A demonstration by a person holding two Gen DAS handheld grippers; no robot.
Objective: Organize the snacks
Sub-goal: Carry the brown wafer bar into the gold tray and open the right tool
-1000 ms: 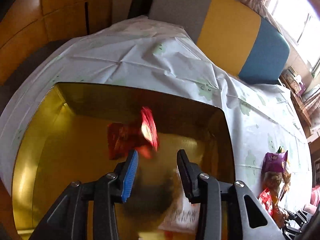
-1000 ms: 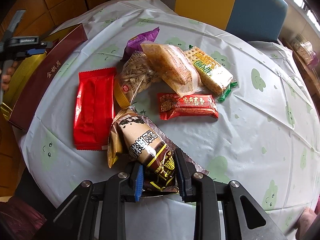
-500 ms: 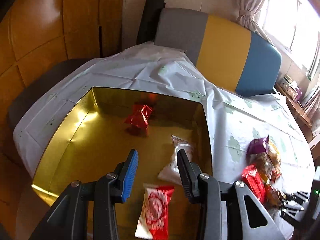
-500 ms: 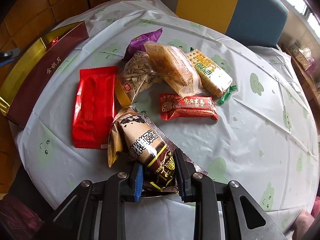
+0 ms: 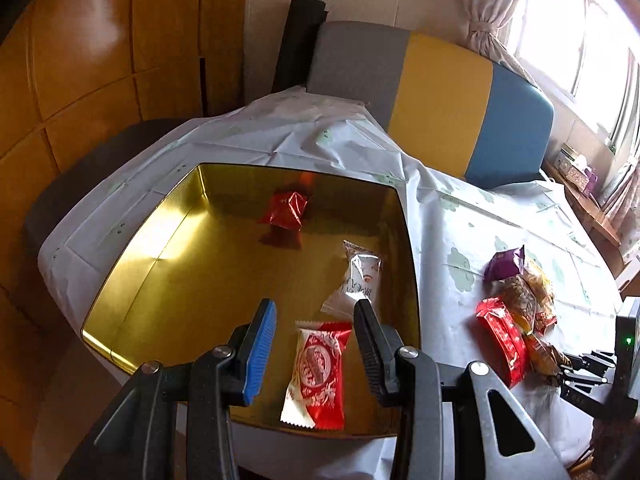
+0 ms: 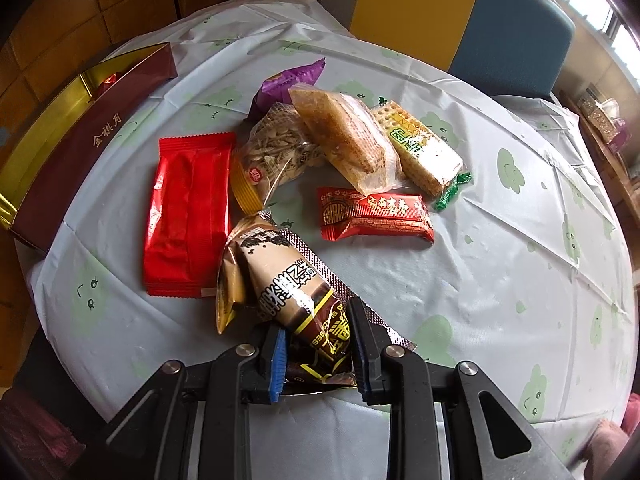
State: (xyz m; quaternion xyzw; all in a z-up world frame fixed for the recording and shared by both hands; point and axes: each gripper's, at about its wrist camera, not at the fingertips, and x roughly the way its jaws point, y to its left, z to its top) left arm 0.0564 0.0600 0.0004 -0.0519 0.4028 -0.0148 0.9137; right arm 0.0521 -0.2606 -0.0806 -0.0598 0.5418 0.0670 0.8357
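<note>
1. Crinkly foil is all the right gripper (image 6: 316, 350) has: its fingers are clamped on the tail end of the brown sesame snack packet (image 6: 286, 284), which lies on the desk (image 6: 500, 288) with most of its length ahead of the pads. Lifted like this, it could swing or slide out.
2. That packet overlaps a smaller tan packet (image 6: 228, 280) and sits just beside the red flat packet (image 6: 188, 216); a careless lift may drag either along.
3. Open and empty, the left gripper (image 5: 316, 344) hangs above the gold tin (image 5: 168, 256), where a red-and-white candy (image 5: 318, 372), a clear-wrapped sweet (image 5: 358, 276) and a red foil sweet (image 5: 286, 210) lie.
4. Both grippers heading for the tin together could collide.
5. How firmly the pads bite is probably unclear; glare hides the contact.
</note>
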